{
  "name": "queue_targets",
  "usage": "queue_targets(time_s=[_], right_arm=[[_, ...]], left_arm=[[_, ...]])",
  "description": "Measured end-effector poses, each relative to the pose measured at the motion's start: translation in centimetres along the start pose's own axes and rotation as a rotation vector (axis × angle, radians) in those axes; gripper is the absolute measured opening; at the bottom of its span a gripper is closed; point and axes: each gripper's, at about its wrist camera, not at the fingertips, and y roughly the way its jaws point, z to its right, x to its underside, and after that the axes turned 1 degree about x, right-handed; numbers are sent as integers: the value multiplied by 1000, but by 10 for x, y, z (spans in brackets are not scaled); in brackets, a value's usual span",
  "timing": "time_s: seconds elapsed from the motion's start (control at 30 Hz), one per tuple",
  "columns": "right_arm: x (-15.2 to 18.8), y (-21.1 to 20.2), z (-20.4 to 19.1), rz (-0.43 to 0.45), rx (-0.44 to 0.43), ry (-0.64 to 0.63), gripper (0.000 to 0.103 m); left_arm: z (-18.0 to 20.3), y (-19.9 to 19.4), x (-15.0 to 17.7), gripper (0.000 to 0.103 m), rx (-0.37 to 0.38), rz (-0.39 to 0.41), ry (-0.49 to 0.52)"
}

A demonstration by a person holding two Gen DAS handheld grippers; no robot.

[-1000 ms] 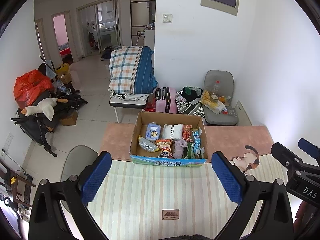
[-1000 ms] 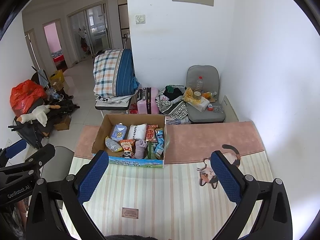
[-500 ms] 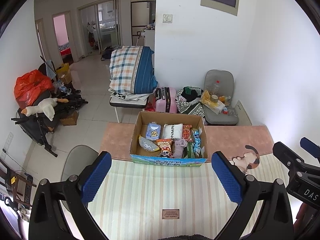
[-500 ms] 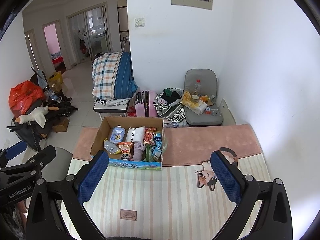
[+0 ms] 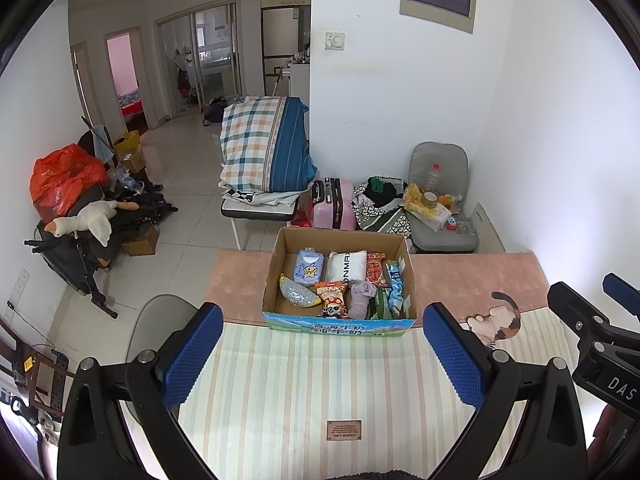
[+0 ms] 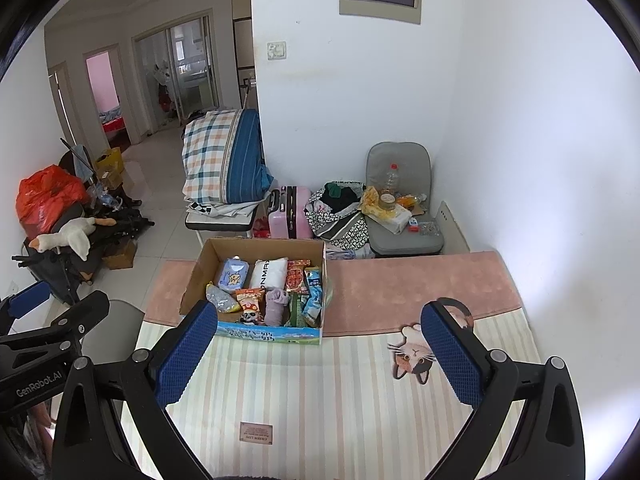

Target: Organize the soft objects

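An open cardboard box (image 5: 280,264) stands on the striped mat, also in the right wrist view (image 6: 196,276). It holds soft items: a white pillow pack (image 5: 346,266), a blue wipes pack (image 5: 309,267), a purple cloth (image 5: 360,299), snack bags (image 5: 331,294) and a silver pouch (image 5: 298,295). My left gripper (image 5: 320,356) is open and empty, above the mat in front of the box. My right gripper (image 6: 318,354) is open and empty, to the box's right front.
The mat (image 5: 304,380) has a cat print (image 6: 414,358) at the right and a small label (image 5: 344,430). A pink strip (image 6: 400,284) lies behind. A white wall is at the right. Beyond the table are a chair (image 5: 440,200), a suitcase (image 5: 334,208) and folded bedding (image 5: 264,152).
The right wrist view has shifted slightly, so the box sits a bit lower and nearer its left finger. The left gripper has hardly moved.
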Motion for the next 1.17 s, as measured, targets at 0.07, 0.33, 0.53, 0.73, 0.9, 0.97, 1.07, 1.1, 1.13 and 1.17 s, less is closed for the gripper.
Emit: queue_targets(time_s=[0.07,0.33,0.53,0.73,0.9,0.97,1.07,1.1,1.13,1.17], right_arm=[[0,0,0,-1,0,0,103],[0,0,-1,0,-1,-2,103],[0,0,-1,-1,-4,-4,103],[0,0,-2,0,-5,-6,103],[0,0,-2,-2,-7,-8,103],[0,0,-2,-3,-7,-7,103],[0,0,-2,-3,-6,-8,103],[0,1,-2,-3,-7,-7,103],[0,1,-2,-2,-9,-8,103],[0,1,-2,-1,-8,-9,103]], left_arm=[[0,0,1,103,-3,1,2],[0,1,2,103,-4,-4,-1],[-1,1,3,102,-11,-2,1],[-2,0,3,103,-11,-1,1],[-3,0,3,103,-12,2,1],[-4,-1,4,102,-12,7,-1],[-3,-1,3,102,-12,9,2],[-2,-1,4,102,-14,10,4],[-2,-1,4,102,-15,10,4],[-1,-1,5,102,-14,9,3]])
